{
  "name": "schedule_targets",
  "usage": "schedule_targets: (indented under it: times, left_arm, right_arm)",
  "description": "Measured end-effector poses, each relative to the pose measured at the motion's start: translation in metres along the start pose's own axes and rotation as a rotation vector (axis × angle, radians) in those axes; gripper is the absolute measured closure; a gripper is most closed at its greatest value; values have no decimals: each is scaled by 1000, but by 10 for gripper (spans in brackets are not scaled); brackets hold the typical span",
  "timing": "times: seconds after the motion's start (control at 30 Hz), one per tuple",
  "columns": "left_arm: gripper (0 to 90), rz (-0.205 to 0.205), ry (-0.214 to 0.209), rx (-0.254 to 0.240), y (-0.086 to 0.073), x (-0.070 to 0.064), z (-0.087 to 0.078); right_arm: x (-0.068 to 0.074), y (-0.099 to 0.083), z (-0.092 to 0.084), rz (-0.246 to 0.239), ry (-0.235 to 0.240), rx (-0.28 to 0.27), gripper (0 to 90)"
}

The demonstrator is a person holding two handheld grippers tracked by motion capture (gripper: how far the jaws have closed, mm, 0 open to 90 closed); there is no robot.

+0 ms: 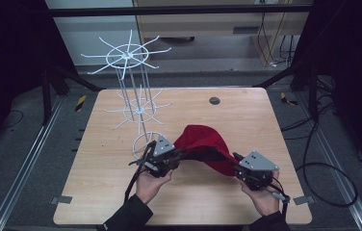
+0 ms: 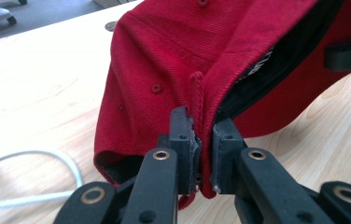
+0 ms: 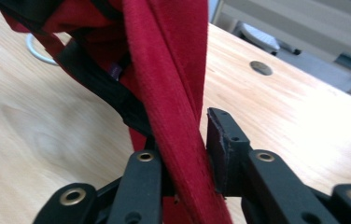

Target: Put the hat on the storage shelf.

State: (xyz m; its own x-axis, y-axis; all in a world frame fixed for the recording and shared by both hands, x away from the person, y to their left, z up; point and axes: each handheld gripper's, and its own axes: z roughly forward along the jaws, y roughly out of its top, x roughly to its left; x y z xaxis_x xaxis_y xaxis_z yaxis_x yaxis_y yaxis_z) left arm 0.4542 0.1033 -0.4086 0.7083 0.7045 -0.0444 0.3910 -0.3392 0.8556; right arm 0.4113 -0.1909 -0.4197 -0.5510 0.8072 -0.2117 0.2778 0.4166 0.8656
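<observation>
High view: a pale wooden square bench stands on a grey floor between metal rails, with dark curtains to either side and cables trailing at three o'clock. A white wire rack with spoked tiers rises from the bench toward eleven o'clock, and a small dark round grommet sits near the far edge at twelve. The red fabric cap with black lining hangs between both tools at bench centre, lifted above the wood. The left tool grips it from nine o'clock, the right tool from four. The near half of the bench lies bare around the hands.

Left gripper view: the left tool is clenched on the cap's stitched red rim, pads pressing both sides. The rack's white wire base lies at eight o'clock.

Right gripper view: the cap's folded red edge runs between the right tool jaws; the right pad stands slightly clear of the cloth, so the hold looks released. Bare wood stretches toward the grommet at one o'clock.
</observation>
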Motion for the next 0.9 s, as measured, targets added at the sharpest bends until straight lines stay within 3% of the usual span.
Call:
schedule_targets:
  times: [0.2,0.43,0.6,0.7,0.9]
  left_arm:
    - [810,-3,1,1,-9,3,-7]
    - [811,-2,-2,3,-14,4,-9]
    - [811,1,-4,8,-16,3,-10]
    - [811,3,-6,14,-19,2,-11]
    - [811,6,-11,23,-26,1,-13]
  right_arm:
    - [4,2,-2,67,72,-2,647]
    - [8,5,-11,106,130,-37,566]
    - [7,9,-20,143,158,-76,557]
    - [5,11,-24,146,160,-82,568]
    - [2,12,-27,194,193,-82,615]
